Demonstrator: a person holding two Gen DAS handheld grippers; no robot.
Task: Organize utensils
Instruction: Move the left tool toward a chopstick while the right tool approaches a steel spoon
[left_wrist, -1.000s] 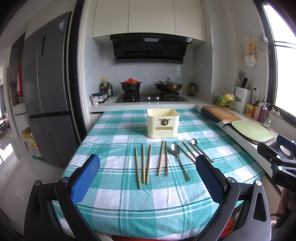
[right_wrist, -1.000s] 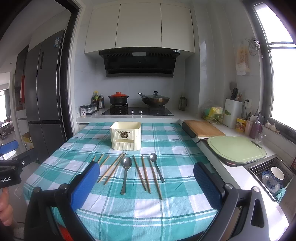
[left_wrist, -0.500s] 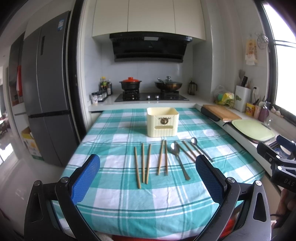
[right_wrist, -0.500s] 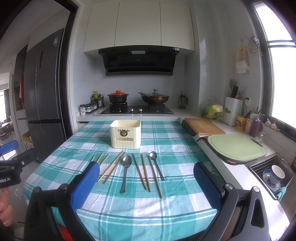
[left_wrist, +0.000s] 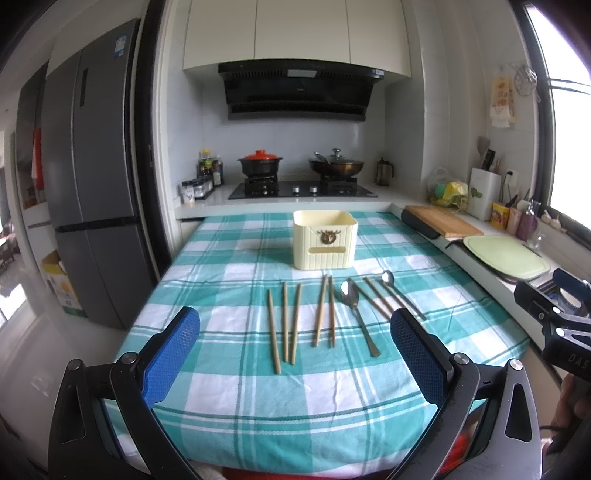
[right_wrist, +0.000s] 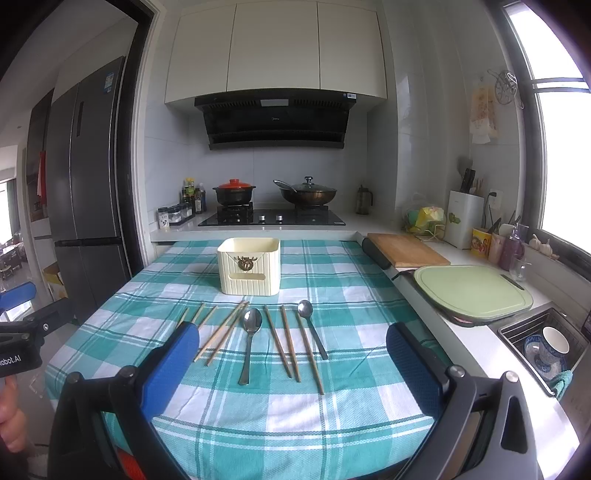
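Left claw (left_wrist: 295, 354): blue pads spread wide, nothing between them, held above the near edge of the table (left_wrist: 236, 406). Right claw (right_wrist: 291, 363): same, pads wide apart and empty, also over the near edge. Each claw shows at the edge of the other's view, well off to the side.

Just ahead of both claws, utensils lie in a loose row flat on the checked cloth (right_wrist: 332, 417).
- Ahead of the left claw, between its pads: three chopsticks (left_wrist: 284, 321) roughly parallel, then a pair (left_wrist: 325, 310) just right of them, tips nearly touching.
- Ahead of the left claw's right pad: big spoon (left_wrist: 356, 317), bowl away from the claw.
- Ahead of the right claw, centre: three more chopsticks (right_wrist: 291, 343) fanned slightly, right of the big spoon.
- Small spoon (right_wrist: 312, 328) lies beside the rightmost of those chopsticks, bowl far end; touching or not, cannot tell.

Beyond the row: cream holder (right_wrist: 249, 266), upright, open top, apart from the utensils, ahead-left of the right claw. Inside not visible.

Farther right: wood board (right_wrist: 406, 251) and green board (right_wrist: 472, 291) on the counter. Far back: stove (right_wrist: 273, 218) with a red-lid pot (right_wrist: 234, 192) and a wok (right_wrist: 308, 194).
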